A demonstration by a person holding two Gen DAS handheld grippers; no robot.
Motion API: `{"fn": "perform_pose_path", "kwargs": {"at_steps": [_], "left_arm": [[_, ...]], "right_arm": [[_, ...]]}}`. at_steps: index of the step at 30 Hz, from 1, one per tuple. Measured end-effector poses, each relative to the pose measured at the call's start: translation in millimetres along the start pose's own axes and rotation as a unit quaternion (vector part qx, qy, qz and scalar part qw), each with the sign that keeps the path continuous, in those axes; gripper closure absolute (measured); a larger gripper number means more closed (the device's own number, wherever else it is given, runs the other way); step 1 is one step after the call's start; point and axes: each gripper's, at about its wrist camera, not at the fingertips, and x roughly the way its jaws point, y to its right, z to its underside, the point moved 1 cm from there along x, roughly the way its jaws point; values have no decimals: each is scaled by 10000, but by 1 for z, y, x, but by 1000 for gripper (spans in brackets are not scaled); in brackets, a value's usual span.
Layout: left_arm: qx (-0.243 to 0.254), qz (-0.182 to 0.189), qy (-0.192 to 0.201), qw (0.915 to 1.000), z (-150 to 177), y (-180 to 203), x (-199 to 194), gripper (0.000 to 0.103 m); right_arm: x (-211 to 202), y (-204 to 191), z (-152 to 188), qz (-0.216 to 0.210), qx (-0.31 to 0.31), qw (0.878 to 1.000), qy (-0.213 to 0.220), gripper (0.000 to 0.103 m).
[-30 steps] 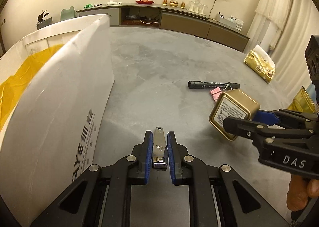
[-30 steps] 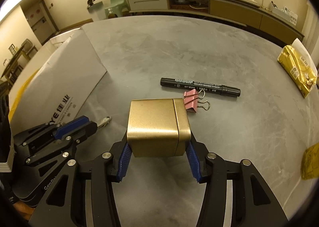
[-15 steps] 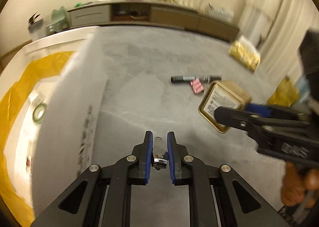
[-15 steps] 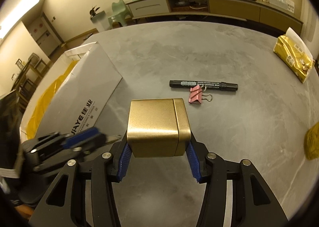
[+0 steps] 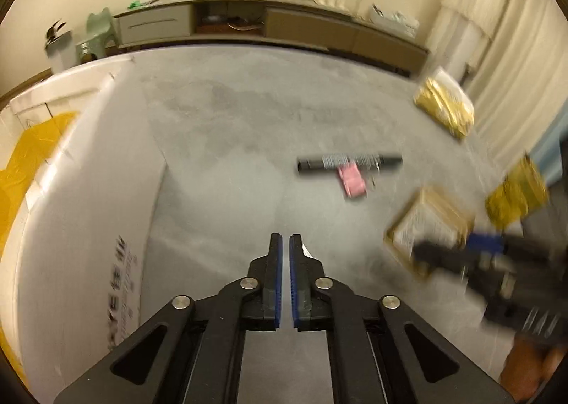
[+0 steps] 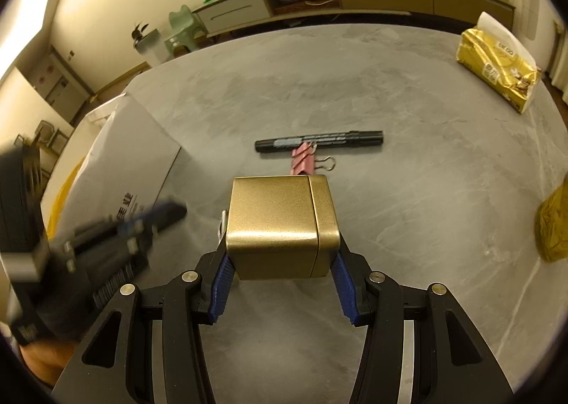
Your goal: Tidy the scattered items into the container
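Left wrist view: the left gripper [image 5: 285, 244] has its blue-padded fingers [image 5: 276, 269] drawn almost together with only a thin slit between them; nothing shows in the slit, and a small pale sliver pokes out just beside the right finger, too blurred to identify. The white cardboard box with a yellow lining [image 5: 81, 198] fills the frame from 8 to 10 o'clock; its interior is not visible enough to tell the contents. On the grey stone-look tabletop [image 5: 230, 127], the black marker pen [image 5: 349, 163] lies at 2 o'clock with the pink binder clip [image 5: 351, 181] touching its near side. At 3 o'clock, motion-blurred, the right gripper [image 5: 458, 255] carries the square gold metal tin [image 5: 429, 226].

Right wrist view: the right gripper [image 6: 282, 262] is clamped on the gold tin [image 6: 280, 226], both blue pads pressed to its sides, holding it clear above the tabletop [image 6: 408, 191]. The marker [image 6: 319, 141] and clip [image 6: 301, 160] lie at 12 o'clock beyond the tin. The box [image 6: 117, 162] stands at 10 o'clock, with the blurred left gripper [image 6: 170, 212] over its near side. A gold foil tissue pack [image 6: 497, 66] rests at 2 o'clock.
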Motion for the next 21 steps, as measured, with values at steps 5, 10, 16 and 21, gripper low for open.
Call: {"fn": "perform_pose_path", "kwargs": {"at_steps": [5,10,16,21], "left_arm": [[232,97,-32,9997,28,24,16,64],[689,-255,206,9971,37,44,30,74],[683,-133,356,9969,34,43,23,91],[166,188,482,9985,34,17,-8,91]], "right_arm": [[-3,9,-3,38,144,9999,28,50],[0,6,-2,-5,94,10000,-21,50],[-1,9,-4,1,111,9999,18,50],[-4,4,-4,-65,58,10000,48,50]]}}
